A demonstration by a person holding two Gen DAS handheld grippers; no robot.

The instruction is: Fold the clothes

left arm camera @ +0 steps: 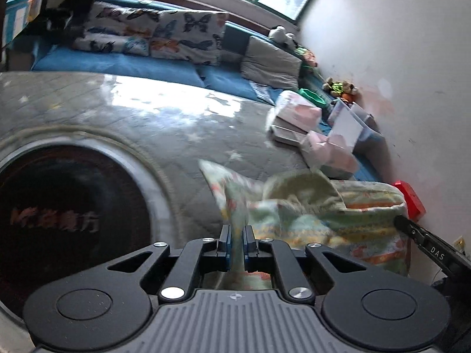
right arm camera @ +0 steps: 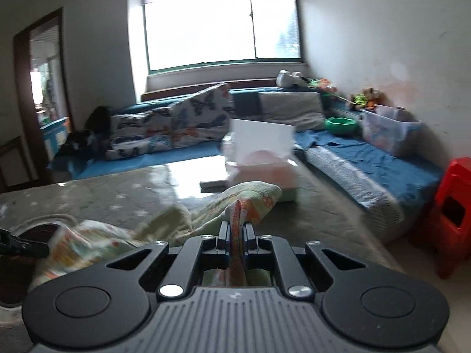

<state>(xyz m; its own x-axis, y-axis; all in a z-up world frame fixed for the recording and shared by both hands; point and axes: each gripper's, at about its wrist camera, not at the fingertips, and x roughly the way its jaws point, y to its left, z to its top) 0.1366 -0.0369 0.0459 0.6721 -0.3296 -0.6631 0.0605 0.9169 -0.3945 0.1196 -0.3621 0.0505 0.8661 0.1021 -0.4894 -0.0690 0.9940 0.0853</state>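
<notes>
A pale green garment with orange and yellow print (left arm camera: pixel 323 209) is held up over the grey quilted mattress (left arm camera: pixel 147 123). My left gripper (left arm camera: pixel 237 236) is shut on one edge of it, the cloth pinched between the blue pads. My right gripper (right arm camera: pixel 237 231) is shut on another edge with an orange striped band; the garment (right arm camera: pixel 164 223) sags between the two. The right gripper's arm shows at the right of the left wrist view (left arm camera: pixel 426 241). The left gripper's tip shows at the left edge of the right wrist view (right arm camera: pixel 20 245).
A stack of folded pink and white clothes (left arm camera: pixel 312 135) with a white sheet lies on the mattress beyond the garment. A dark round logo patch (left arm camera: pixel 59 217) marks the mattress. Blue cushions, butterfly pillows (right arm camera: pixel 176 123), a clear bin (right arm camera: pixel 388 132) and a red stool (right arm camera: pixel 453 214) surround it.
</notes>
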